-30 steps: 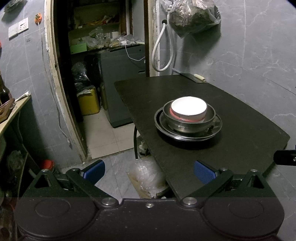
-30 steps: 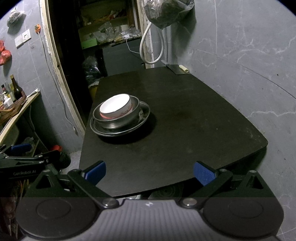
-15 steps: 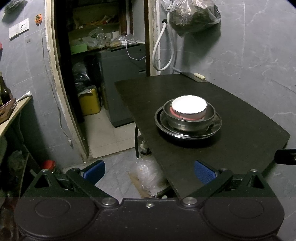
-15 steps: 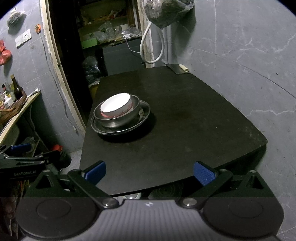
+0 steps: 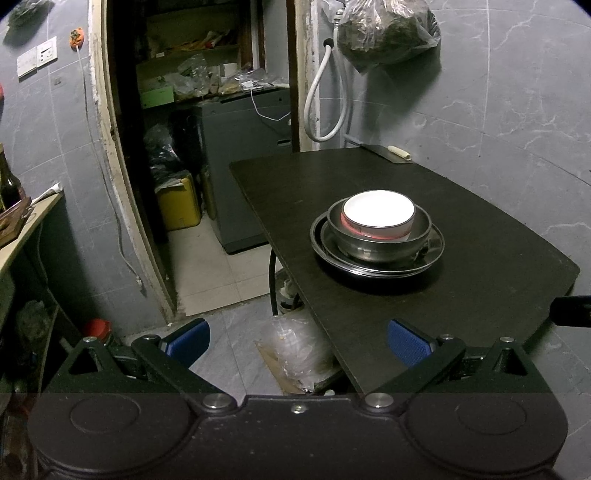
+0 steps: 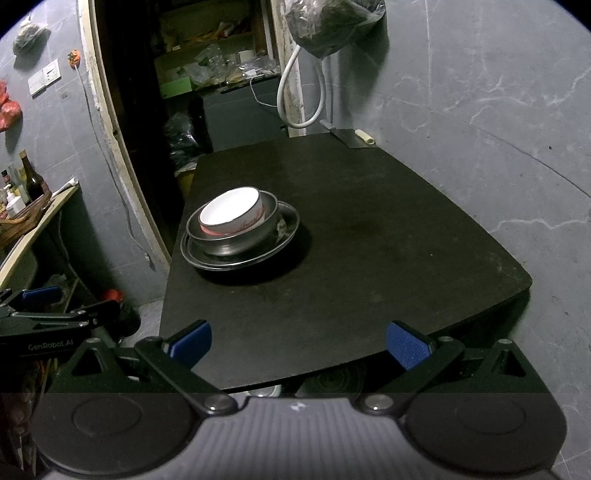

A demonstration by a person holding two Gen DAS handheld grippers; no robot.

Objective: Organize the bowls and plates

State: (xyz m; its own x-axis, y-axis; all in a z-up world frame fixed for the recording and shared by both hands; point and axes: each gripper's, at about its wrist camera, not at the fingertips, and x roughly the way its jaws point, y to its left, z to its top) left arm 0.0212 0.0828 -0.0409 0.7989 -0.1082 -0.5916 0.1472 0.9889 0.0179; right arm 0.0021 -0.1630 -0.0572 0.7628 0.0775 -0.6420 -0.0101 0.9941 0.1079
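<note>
Here, both sets of jaws are standing wide apart and gripping nothing: the left gripper (image 5: pixel 297 338) is hanging off the near left corner of the tabletop (image 5: pixel 461 295), over the tiled floor (image 5: pixel 229 350), while the right gripper (image 6: pixel 299 341) is hovering at the near edge, its blue pads (image 6: pixel 404 345) framing bare dark surface. Well ahead of both, the dishes are sitting nested in one stack toward the left side of the tabletop: a white bowl (image 5: pixel 377 218) with a red band is resting inside a steel bowl (image 5: pixel 380 247), which is sitting on steel plates (image 5: pixel 432 254). In the right wrist view the white bowl (image 6: pixel 232 216) is tilting slightly in the steel bowl (image 6: pixel 236 240), and the plates (image 6: pixel 288 225) are showing beneath. The left gripper (image 6: pixel 55 317) is appearing at that view's left edge. At the far end a pale-handled cleaver (image 5: pixel 391 152) is lying by the wall; above it a white hose (image 5: pixel 325 110) and a filled plastic bag (image 5: pixel 384 33) are hanging. A yellow container (image 5: pixel 179 205) is standing in the doorway.
</note>
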